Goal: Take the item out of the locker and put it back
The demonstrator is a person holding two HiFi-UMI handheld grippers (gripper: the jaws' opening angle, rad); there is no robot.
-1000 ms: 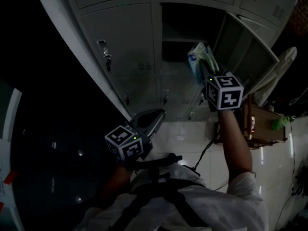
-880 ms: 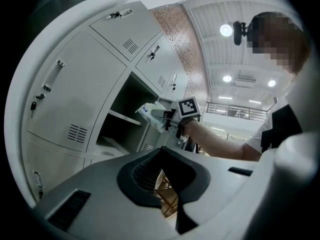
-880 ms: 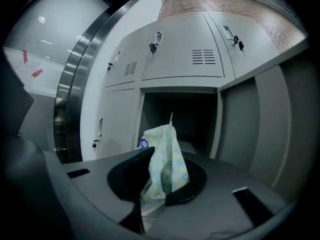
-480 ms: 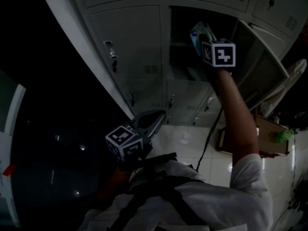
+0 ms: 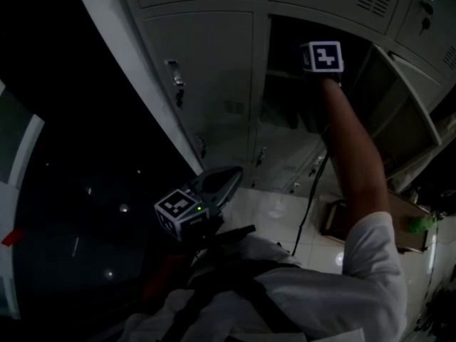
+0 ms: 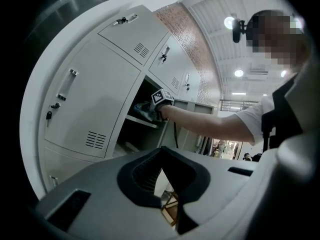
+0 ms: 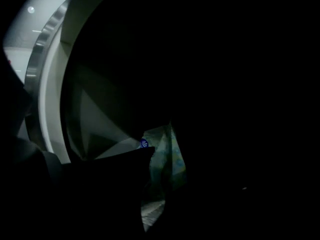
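My right gripper (image 6: 153, 109) reaches into the open locker compartment (image 5: 288, 84), and its marker cube (image 5: 322, 55) shows at the opening. It is shut on a soft pale green-and-blue packet (image 7: 167, 159), which stands up between the dark jaws. In the left gripper view the packet (image 6: 142, 109) sits just over the compartment's shelf (image 6: 135, 120); whether it touches the shelf I cannot tell. The head view hides the packet. My left gripper (image 5: 222, 180) hangs low by the person's body, shut and empty, pointing level toward the lockers.
Closed grey locker doors (image 5: 206, 70) fill the left and the row below. The open compartment's door (image 5: 410, 98) swings out to the right. A cable (image 5: 313, 191) hangs from the right arm. A low wooden stand (image 5: 356, 223) with a green thing (image 5: 422, 223) stands on the white floor.
The right gripper has carried the packet up and forward into the open compartment, so the head view no longer shows it. The left gripper has barely shifted.
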